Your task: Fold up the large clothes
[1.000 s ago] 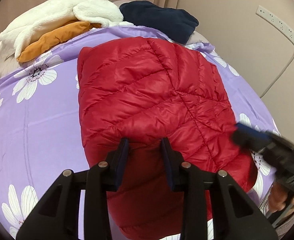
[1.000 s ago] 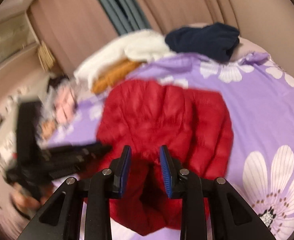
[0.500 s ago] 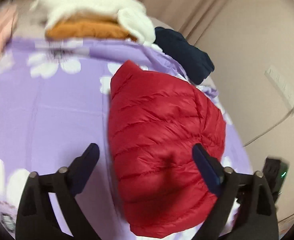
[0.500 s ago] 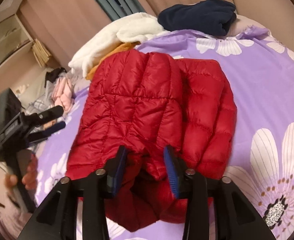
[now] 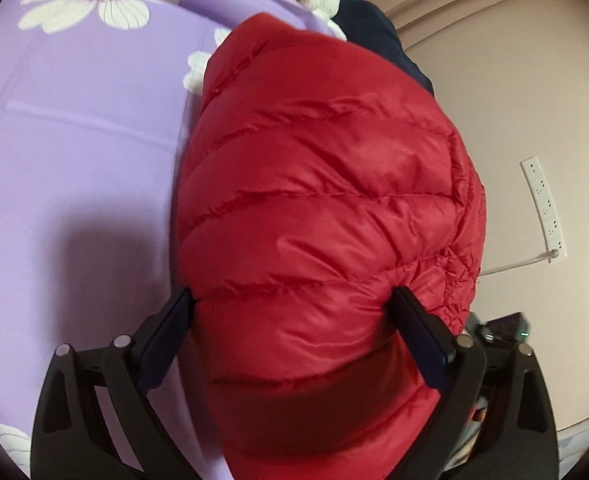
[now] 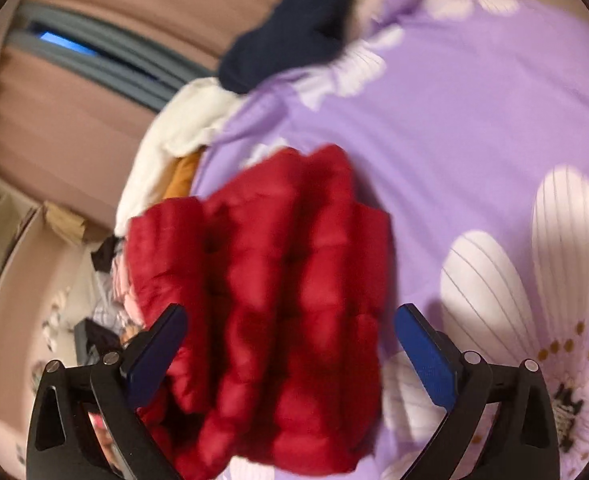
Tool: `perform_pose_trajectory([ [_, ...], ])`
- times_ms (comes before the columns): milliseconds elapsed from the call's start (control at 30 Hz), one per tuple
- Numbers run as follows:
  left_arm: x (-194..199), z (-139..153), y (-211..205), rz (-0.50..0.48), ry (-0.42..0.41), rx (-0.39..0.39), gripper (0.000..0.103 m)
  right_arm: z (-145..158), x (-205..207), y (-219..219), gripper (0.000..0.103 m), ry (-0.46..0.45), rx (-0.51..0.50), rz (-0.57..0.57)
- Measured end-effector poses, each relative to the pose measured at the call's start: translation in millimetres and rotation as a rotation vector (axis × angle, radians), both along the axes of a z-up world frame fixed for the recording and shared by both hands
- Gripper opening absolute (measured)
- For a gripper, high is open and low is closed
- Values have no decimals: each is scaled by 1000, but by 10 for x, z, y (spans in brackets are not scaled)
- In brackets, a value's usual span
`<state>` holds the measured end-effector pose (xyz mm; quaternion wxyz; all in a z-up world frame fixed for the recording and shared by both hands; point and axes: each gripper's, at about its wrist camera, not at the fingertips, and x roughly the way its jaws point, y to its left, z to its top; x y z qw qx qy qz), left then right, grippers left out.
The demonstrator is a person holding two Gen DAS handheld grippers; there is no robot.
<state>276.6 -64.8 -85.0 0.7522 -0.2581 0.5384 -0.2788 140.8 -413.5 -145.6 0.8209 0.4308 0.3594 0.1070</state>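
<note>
A red quilted down jacket (image 5: 326,208) lies folded into a thick bundle on the purple flowered bedspread (image 5: 74,140). My left gripper (image 5: 294,312) is wide open, its two fingers straddling the near end of the bundle and touching its sides. In the right wrist view the jacket (image 6: 278,300) is blurred by motion. My right gripper (image 6: 290,336) is also wide open around the jacket's other end, with the left finger (image 6: 158,344) against the fabric and the right finger (image 6: 426,352) apart from it.
A pile of white (image 6: 174,136), orange and navy (image 6: 290,28) clothes sits at the far end of the bed. A wall with a power strip (image 5: 542,208) borders the bed. Clutter lies on the floor beside the bed (image 6: 106,312).
Both grippers have opened wide from nearly shut. Both have moved in close over the jacket, which now looks bunched into a narrower bundle.
</note>
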Motion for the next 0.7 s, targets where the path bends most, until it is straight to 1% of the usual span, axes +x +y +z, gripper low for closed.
perform_pose_trajectory([
  [33, 11, -27, -16, -3, 8, -9, 101, -98, 57, 1, 102, 24, 38, 6],
  [167, 88, -140, -67, -25, 51, -53, 102, -277, 270, 170, 102, 77, 122, 74],
  [267, 94, -181, -42, -33, 73, -77, 102, -328, 443, 309, 102, 116, 135, 118],
  [333, 78, -172, -44, -39, 65, -81, 101, -331, 515, 407, 101, 103, 172, 151],
  [367, 71, -161, -44, -40, 56, -76, 99, -299, 537, 465, 99, 92, 177, 173],
  [400, 59, -142, -40, -40, 43, -70, 97, -266, 560, 519, 96, 80, 164, 184],
  [433, 41, -118, -29, -36, 28, -62, 93, -215, 570, 601, 95, 59, 143, 204],
  [500, 12, -47, 10, -24, -11, -45, 88, -132, 573, 712, 81, 23, 127, 238],
  [567, -32, 47, 94, -10, -42, -39, 83, -35, 602, 803, 76, -10, 108, 274],
  [700, -152, 277, 340, 34, -117, -10, 82, 176, 701, 1078, 76, -69, 83, 343],
])
